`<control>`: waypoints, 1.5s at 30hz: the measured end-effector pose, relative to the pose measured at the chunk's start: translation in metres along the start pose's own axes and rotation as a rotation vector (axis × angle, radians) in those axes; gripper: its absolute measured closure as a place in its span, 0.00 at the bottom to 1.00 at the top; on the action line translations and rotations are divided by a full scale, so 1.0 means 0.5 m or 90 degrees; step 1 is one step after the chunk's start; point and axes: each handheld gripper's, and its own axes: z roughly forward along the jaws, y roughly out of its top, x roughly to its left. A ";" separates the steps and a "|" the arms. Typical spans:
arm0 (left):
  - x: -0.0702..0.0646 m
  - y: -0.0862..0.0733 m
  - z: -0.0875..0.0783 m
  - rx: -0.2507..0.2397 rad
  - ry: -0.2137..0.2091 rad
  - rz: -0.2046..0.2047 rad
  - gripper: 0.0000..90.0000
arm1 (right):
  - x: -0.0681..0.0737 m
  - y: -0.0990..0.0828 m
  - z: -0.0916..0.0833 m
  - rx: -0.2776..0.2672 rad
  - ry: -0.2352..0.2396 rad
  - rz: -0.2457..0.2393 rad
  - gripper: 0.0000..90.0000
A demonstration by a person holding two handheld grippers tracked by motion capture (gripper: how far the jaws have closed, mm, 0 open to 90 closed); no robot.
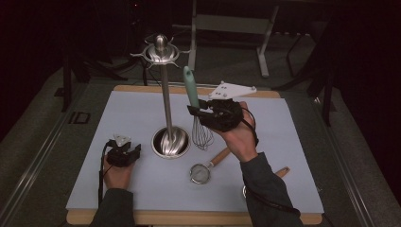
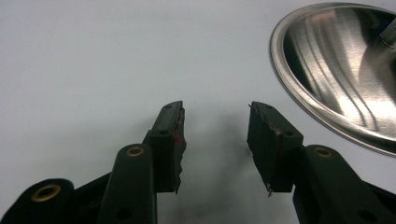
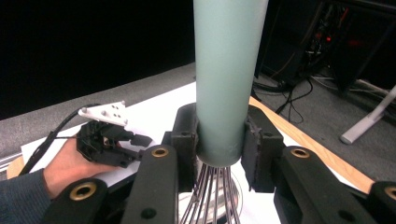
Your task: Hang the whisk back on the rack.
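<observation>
High view, near to far: a small strainer (image 1: 201,173) is seen lying on the white mat (image 1: 142,113). Left gripper (image 1: 124,153) is held low beside the steel stand base (image 1: 170,142), jaws apart, nothing between. Right gripper (image 1: 201,111) is clamped on the whisk (image 1: 197,113), its mint handle pinched upright between both pads (image 3: 187,140), wires hanging below, just off the mat.
</observation>
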 end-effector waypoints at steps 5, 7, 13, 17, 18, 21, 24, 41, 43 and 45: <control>-0.001 0.000 0.000 -0.001 0.001 0.000 0.63 | 0.005 0.011 0.007 -0.005 0.004 -0.008 0.77; 0.000 0.000 0.000 0.001 0.001 0.002 0.63 | 0.004 0.014 0.010 -0.006 0.004 -0.007 0.77; -0.001 0.000 0.000 0.000 0.001 0.000 0.63 | 0.003 0.021 0.023 -0.007 0.008 -0.002 0.77; -0.001 0.000 0.000 0.000 0.001 0.002 0.63 | 0.002 0.024 0.036 0.000 0.008 -0.002 0.77; -0.001 0.000 -0.001 0.002 0.001 0.004 0.62 | 0.001 0.025 0.040 -0.001 0.008 -0.002 0.77; -0.001 0.000 0.000 0.000 0.000 0.001 0.63 | -0.001 0.025 0.052 0.004 0.008 0.002 0.77; -0.001 0.000 -0.001 0.001 0.001 0.002 0.62 | -0.002 0.024 0.060 0.004 0.007 0.000 0.77; -0.001 0.000 -0.001 0.001 0.001 0.003 0.62 | -0.023 -0.014 0.032 0.037 -0.030 -0.020 0.64; -0.001 0.000 -0.001 0.001 0.001 0.003 0.62 | -0.030 -0.027 0.024 0.051 -0.041 -0.023 0.64; -0.001 0.000 -0.001 0.000 0.001 0.003 0.62 | -0.039 -0.044 0.017 0.069 -0.052 -0.023 0.64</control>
